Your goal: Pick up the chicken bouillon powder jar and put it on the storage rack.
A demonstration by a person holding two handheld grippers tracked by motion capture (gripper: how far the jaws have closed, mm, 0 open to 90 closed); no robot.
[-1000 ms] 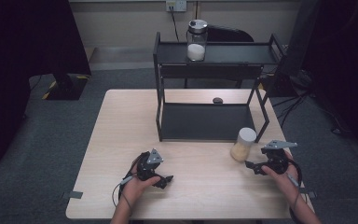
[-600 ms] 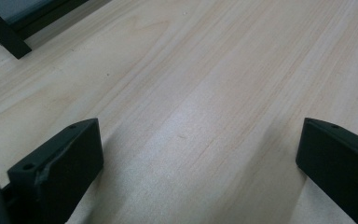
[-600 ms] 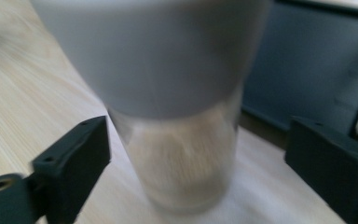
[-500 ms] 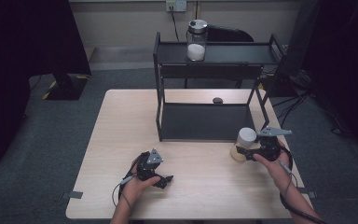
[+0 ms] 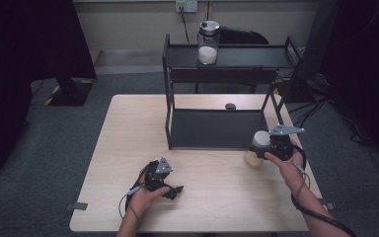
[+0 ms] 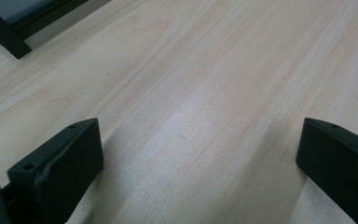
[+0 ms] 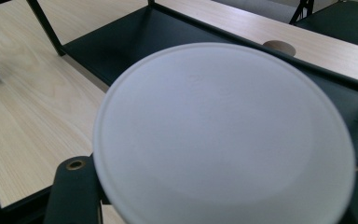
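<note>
- High view: right gripper (image 5: 262, 150) clamped on jar (image 5: 256, 148) near the table's right edge, just in front of the rack (image 5: 217, 129); jaws just closed in on it, jar between them.
- Right gripper view: jar's white lid (image 7: 223, 135) close above the jaws, pads on either side under its rim — grip looks taken.
- Ahead of that gripper: rack's lower shelf (image 7: 135, 42), bare; beyond it a small brown disc (image 7: 278, 47) on the table.
- Cannot tell whether the jar's base has left the table (image 5: 128, 138) yet; looks tilted a little in the grasp.
- Left gripper (image 5: 165, 183) resting low on the table well to the side, jaws spread wide with nothing between — bare wood ahead of them in the left gripper view.
- Top shelf already carrying a glass jar (image 5: 208, 42) with white contents.
- Judged progress: early. Reach and grasp done; lift, carry to the rack, set-down and release all left.
- Likely goal a rack shelf, though which one not clear from here.
</note>
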